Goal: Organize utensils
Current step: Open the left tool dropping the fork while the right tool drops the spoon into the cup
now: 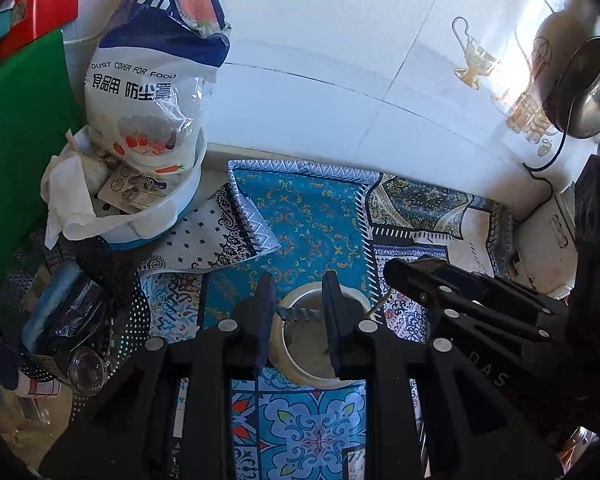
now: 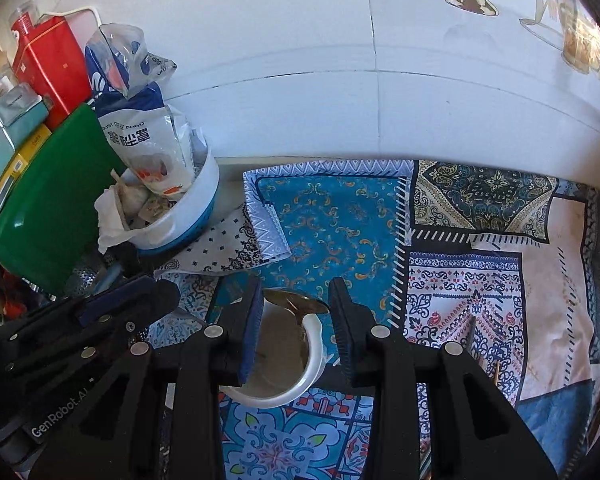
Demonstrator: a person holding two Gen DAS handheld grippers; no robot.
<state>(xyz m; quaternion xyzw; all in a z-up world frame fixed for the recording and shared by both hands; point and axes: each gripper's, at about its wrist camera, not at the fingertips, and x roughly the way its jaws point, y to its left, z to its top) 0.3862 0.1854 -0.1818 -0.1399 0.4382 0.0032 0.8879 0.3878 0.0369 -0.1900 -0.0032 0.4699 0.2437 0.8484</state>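
Observation:
A white cup (image 1: 288,364) stands on the patterned cloth (image 1: 320,220) right under my left gripper (image 1: 299,296). The left jaws are shut on a short twisted metal handle (image 1: 300,314), which spans the pads above the cup's mouth. In the right wrist view the same cup (image 2: 306,372) lies beneath my right gripper (image 2: 296,292). Its pads are shut on a golden spoon bowl (image 2: 296,302) over the cup's far rim. Each gripper shows beside the other: the right gripper (image 1: 412,270) to the cup's right, the left gripper (image 2: 156,288) to its left.
A white and blue basket (image 1: 180,204) with a food-cover bag (image 1: 148,92) stands back left, beside a green board (image 1: 20,140). A perforated metal strainer (image 1: 132,320) holds clutter at the left. A thin stick (image 2: 496,372) lies on the cloth. A tiled wall (image 2: 300,100) closes the back.

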